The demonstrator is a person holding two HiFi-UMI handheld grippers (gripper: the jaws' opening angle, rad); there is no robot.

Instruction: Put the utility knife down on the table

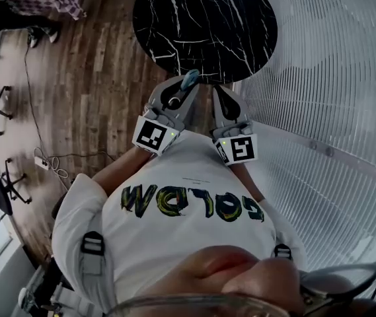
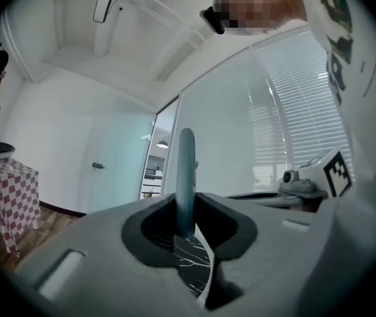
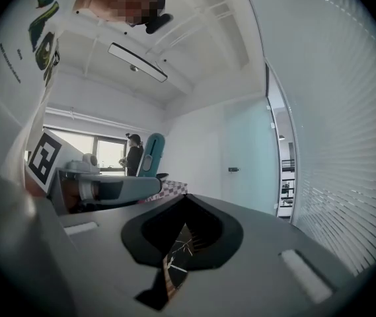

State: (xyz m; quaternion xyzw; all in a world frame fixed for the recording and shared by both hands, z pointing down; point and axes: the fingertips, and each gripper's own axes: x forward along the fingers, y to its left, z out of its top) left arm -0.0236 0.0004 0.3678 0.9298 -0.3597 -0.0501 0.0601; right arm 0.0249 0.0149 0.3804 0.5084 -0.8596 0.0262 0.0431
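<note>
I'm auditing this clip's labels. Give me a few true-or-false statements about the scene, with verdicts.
1. The left claw grips the teal utility knife. True.
2. The utility knife already lies on the black marble table. False: it stands upright between the left claw's jaws, off the table.
3. The right claw holds a second knife. False: nothing stands between its jaws.
4. The floor beside the table is wood. True.
</note>
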